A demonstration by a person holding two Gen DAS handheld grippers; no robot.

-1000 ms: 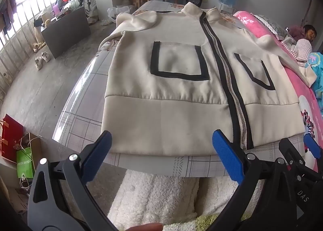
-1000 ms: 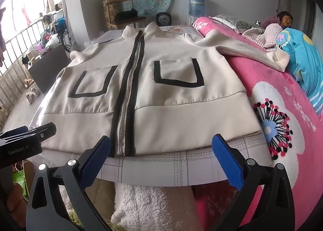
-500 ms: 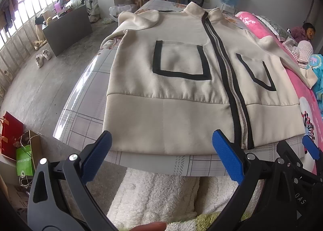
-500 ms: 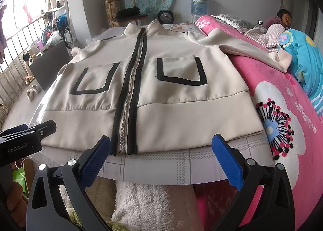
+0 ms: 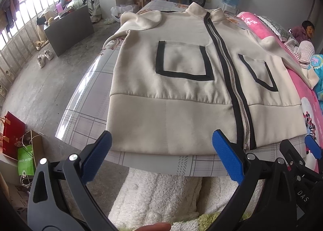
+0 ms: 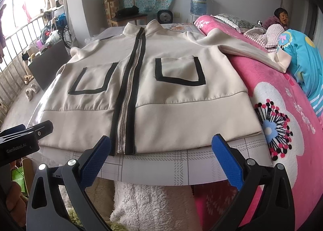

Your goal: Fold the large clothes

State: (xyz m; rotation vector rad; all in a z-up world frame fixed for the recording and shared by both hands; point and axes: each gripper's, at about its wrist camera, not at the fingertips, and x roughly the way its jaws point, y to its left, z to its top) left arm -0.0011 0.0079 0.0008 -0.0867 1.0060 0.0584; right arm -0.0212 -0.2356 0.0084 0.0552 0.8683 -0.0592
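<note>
Cream jacket (image 5: 181, 81) lies flat, front up, on a table covered with a grey plaid cloth (image 5: 84, 118), collar at the far end, hem along the near edge. Zipper (image 6: 129, 94) closed, flanked by black bands; a black-trimmed patch pocket (image 6: 179, 71) on each side. Right sleeve (image 6: 252, 49) stretches out over a pink flowered blanket (image 6: 282, 122) to the right; left sleeve (image 5: 141, 19) bunched near the far left shoulder. Left gripper (image 5: 161, 156) hovers just short of the hem, left of the zipper, blue pads (image 5: 94, 158) spread wide, nothing between them. Right gripper (image 6: 161, 158) likewise spread and empty, near the hem to the right of the zipper end. A white fluffy fabric (image 6: 145, 200) hangs below the table edge. Far end: wooden chair (image 6: 123, 11), water bottle (image 6: 198, 3), small fan (image 6: 164, 16). A person (image 6: 279, 19) sits at far right beside a blue quilt (image 6: 302, 65). Shoes (image 5: 45, 57) on the concrete floor, far left.
</note>
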